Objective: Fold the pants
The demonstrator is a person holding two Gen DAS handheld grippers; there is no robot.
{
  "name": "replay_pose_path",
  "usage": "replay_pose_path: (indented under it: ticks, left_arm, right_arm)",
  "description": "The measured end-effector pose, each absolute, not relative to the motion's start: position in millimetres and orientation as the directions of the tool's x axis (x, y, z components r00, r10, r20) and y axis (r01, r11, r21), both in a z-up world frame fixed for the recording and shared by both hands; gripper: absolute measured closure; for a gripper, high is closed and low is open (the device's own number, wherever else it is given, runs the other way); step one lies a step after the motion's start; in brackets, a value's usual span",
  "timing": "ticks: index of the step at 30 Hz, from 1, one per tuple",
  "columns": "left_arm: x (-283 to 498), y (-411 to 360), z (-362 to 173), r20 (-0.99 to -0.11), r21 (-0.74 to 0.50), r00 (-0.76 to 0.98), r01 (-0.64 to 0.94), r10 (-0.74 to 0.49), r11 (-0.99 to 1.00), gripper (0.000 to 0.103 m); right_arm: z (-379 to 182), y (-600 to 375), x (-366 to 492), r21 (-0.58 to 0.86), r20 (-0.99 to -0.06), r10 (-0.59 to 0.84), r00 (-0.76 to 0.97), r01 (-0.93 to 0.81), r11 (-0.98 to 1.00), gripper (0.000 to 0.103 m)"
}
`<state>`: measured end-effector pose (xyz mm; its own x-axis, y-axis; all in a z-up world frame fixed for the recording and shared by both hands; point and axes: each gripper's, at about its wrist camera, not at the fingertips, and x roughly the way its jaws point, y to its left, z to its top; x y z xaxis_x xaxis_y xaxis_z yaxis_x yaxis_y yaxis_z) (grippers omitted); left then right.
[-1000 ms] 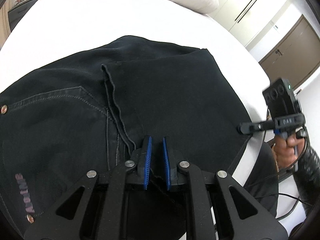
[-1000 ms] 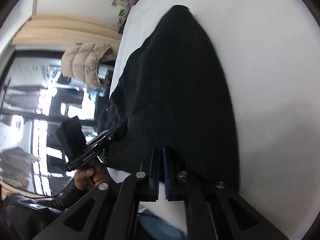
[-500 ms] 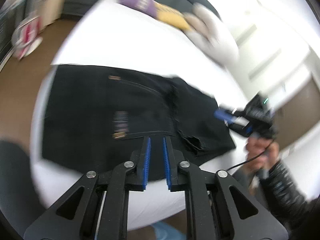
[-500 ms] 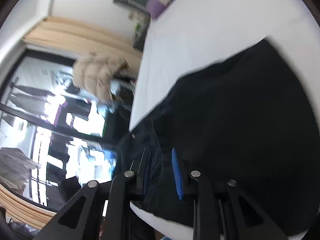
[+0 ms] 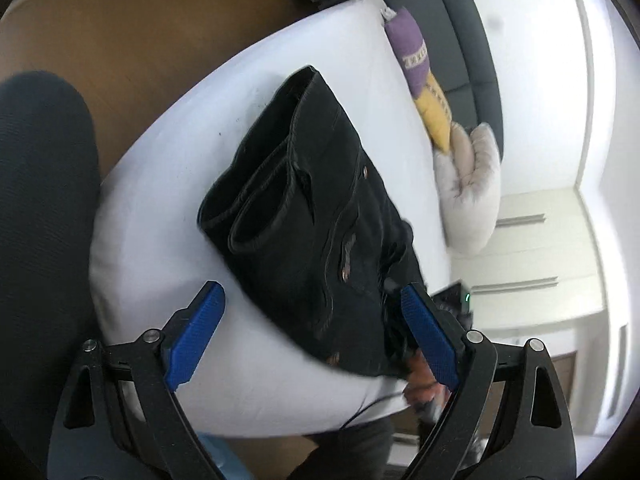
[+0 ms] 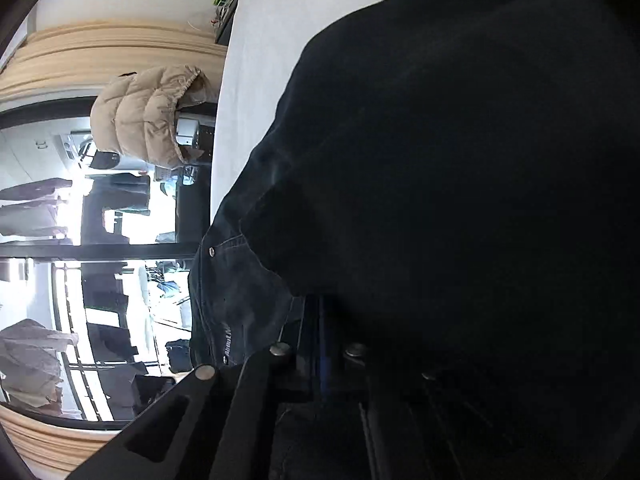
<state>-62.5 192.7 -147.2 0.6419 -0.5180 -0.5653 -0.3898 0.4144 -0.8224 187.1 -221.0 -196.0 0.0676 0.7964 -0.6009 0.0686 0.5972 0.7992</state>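
Observation:
Black pants (image 5: 320, 208) lie folded into a thick bundle on the white bed (image 5: 168, 184), leg hems toward the bed's near-left edge. My left gripper (image 5: 312, 328) is open and empty, held above the bed's edge, blue pads spread wide. My right gripper (image 6: 320, 344) is pressed against the pants (image 6: 460, 160), which fill most of the right wrist view. Its jaws look shut, with dark cloth at the tips; the grip itself is too dark to confirm. In the left wrist view the right gripper's hand (image 5: 424, 384) shows at the pants' far end.
Purple and yellow pillows (image 5: 420, 80) and a pale puffy jacket (image 5: 472, 184) lie at the bed's far side. Brown floor (image 5: 120, 40) lies to the left. A beige jacket (image 6: 144, 116) hangs beside windows (image 6: 112, 240).
My left gripper let go of the pants, opened wide and pulled back above the bed's edge. My right gripper opened briefly, then closed again against the folded pants.

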Motion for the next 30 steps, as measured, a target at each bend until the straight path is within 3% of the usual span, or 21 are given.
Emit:
replay_pose_path:
  ticks: [5, 7, 9, 10, 15, 22, 23, 24, 26, 28, 30]
  left_arm:
    - [-44, 197, -171, -0.502, -0.865, 0.692, -0.396, -0.519, 0.309, 0.02]
    - [-40, 195, -176, -0.495, -0.869, 0.694, -0.398, -0.523, 0.294, 0.035]
    - [-37, 191, -179, -0.499, -0.866, 0.671, -0.4, -0.549, 0.299, 0.069]
    - [-32, 192, -179, -0.5, -0.866, 0.664, -0.399, -0.557, 0.303, 0.074]
    - [-18, 179, -154, -0.541, -0.831, 0.665, -0.333, -0.514, 0.445, 0.087]
    - [24, 129, -73, -0.558, -0.717, 0.691, -0.124, -0.459, 0.686, 0.087]
    - [33, 115, -62, -0.558, -0.694, 0.69, -0.085, -0.461, 0.715, 0.087]
    - [43, 95, -49, -0.564, -0.651, 0.686, -0.028, -0.459, 0.758, 0.087]
    - [54, 63, -36, -0.577, -0.591, 0.673, 0.048, -0.463, 0.805, 0.087]
    - [68, 22, -34, -0.597, -0.536, 0.644, 0.123, -0.479, 0.835, 0.087]
    - [72, -12, -41, -0.627, -0.484, 0.608, 0.185, -0.487, 0.855, 0.087]
  right_arm:
    - [-194, -218, 185, 0.788, -0.615, 0.786, 0.067, 0.073, 0.611, 0.103]
    - [-193, -217, 185, 0.783, -0.621, 0.781, 0.062, 0.074, 0.617, 0.103]
    - [-192, -218, 184, 0.773, -0.634, 0.771, 0.059, 0.07, 0.631, 0.103]
    - [-193, -216, 186, 0.767, -0.641, 0.765, 0.058, 0.068, 0.637, 0.103]
    - [-189, -206, 187, 0.726, -0.688, 0.724, 0.056, 0.048, 0.686, 0.103]
    - [-173, -193, 188, 0.671, -0.737, 0.671, 0.081, -0.033, 0.741, 0.1]
    - [-163, -194, 188, 0.657, -0.747, 0.659, 0.088, -0.049, 0.752, 0.077]
    - [-149, -196, 187, 0.656, -0.743, 0.66, 0.112, -0.076, 0.751, 0.064]
    - [-117, -207, 188, 0.713, -0.669, 0.721, 0.182, -0.12, 0.691, 0.028]
    - [-88, -222, 193, 0.766, -0.59, 0.775, 0.227, -0.148, 0.626, 0.01]
    - [-73, -228, 199, 0.8, -0.543, 0.815, 0.204, -0.17, 0.576, 0.009]
